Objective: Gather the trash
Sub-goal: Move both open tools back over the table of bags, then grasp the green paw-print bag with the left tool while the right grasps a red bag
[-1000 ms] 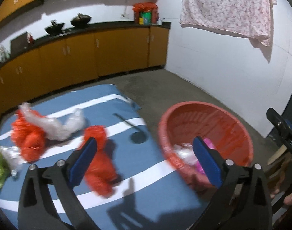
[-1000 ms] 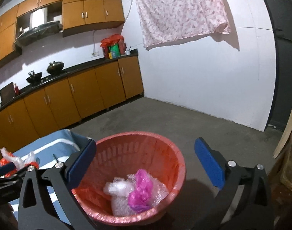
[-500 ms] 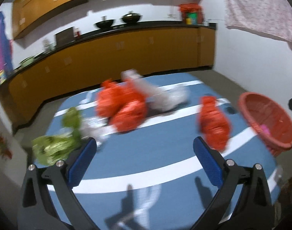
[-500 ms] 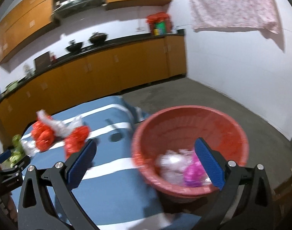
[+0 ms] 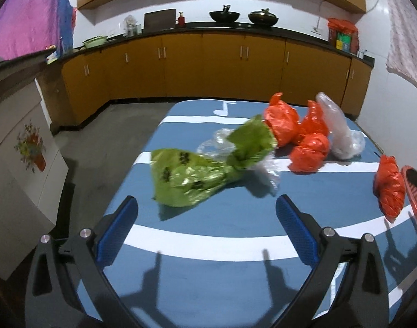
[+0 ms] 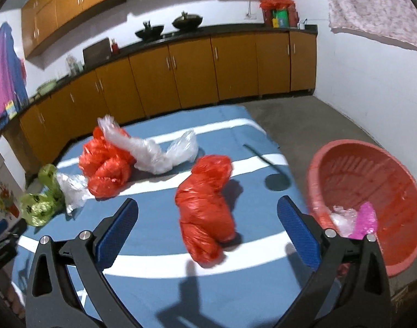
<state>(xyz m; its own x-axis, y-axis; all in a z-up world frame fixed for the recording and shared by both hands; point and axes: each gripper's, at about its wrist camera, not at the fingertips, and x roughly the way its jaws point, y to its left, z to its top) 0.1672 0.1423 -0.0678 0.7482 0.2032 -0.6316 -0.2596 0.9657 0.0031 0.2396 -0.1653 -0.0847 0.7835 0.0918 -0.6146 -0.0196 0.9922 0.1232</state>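
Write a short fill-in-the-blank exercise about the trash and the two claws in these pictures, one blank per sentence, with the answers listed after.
1. The pink wad lies inside the red ____.
2. The left claw is open and faces a crumpled bag whose colour is ____.
3. The lone bag lying ahead of the open right claw is ____ in colour.
4. The loose trash lies on a blue cloth with ____ stripes.

Answers: basket; green; red; white
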